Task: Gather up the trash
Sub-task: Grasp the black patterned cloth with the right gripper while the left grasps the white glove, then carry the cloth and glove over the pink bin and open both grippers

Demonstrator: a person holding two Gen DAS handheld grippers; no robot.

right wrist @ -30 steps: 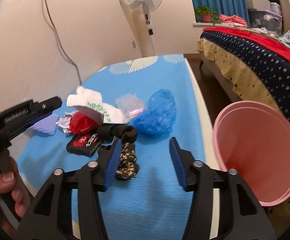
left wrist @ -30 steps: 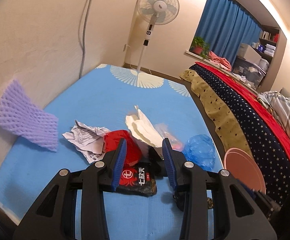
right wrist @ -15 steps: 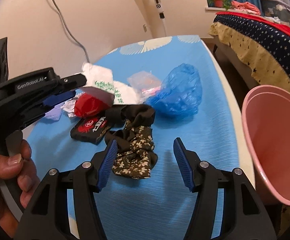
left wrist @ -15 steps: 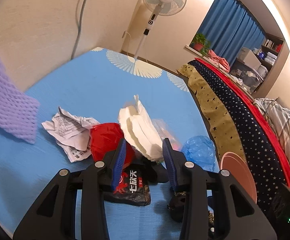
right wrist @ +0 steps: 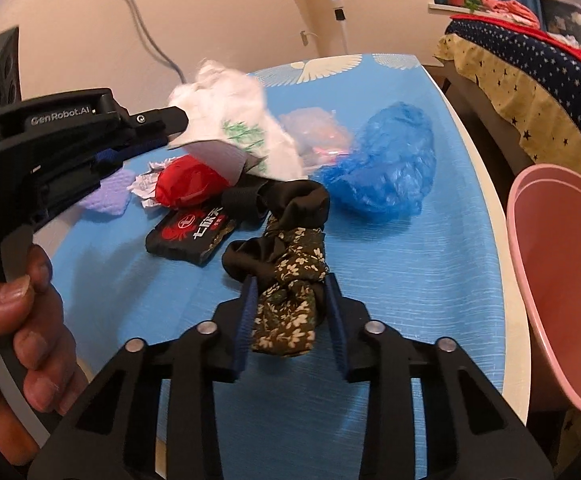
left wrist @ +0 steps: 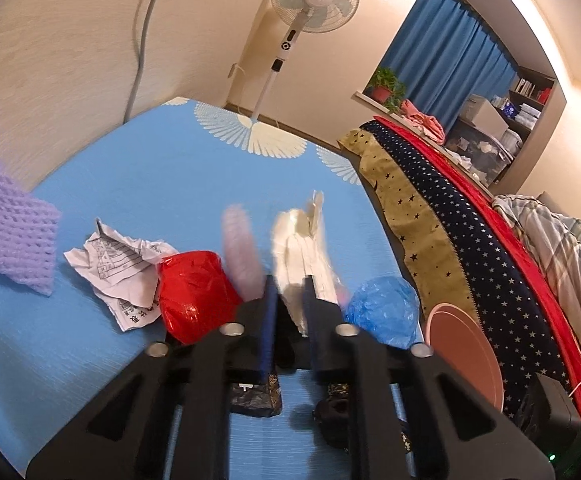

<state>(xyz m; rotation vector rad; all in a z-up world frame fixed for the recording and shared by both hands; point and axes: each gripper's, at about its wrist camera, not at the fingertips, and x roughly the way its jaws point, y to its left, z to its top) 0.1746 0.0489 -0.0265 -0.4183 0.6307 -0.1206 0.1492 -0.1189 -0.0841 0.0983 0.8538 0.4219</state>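
A: What has the left gripper (left wrist: 289, 312) got?
B: Its jaws are clamped on the white wrapper (left wrist: 302, 256), lifted above the blue mat (left wrist: 170, 184) — the red bag (left wrist: 194, 292) and crumpled paper (left wrist: 118, 268) lie below.
A: And the right gripper (right wrist: 290, 312)?
B: Jaws apart, one each side of the floral cloth (right wrist: 290, 292) on the mat, not squeezing it. The blue bag (right wrist: 386, 172) lies beyond; the pink bin (right wrist: 562, 264) stands beside the mat's edge.
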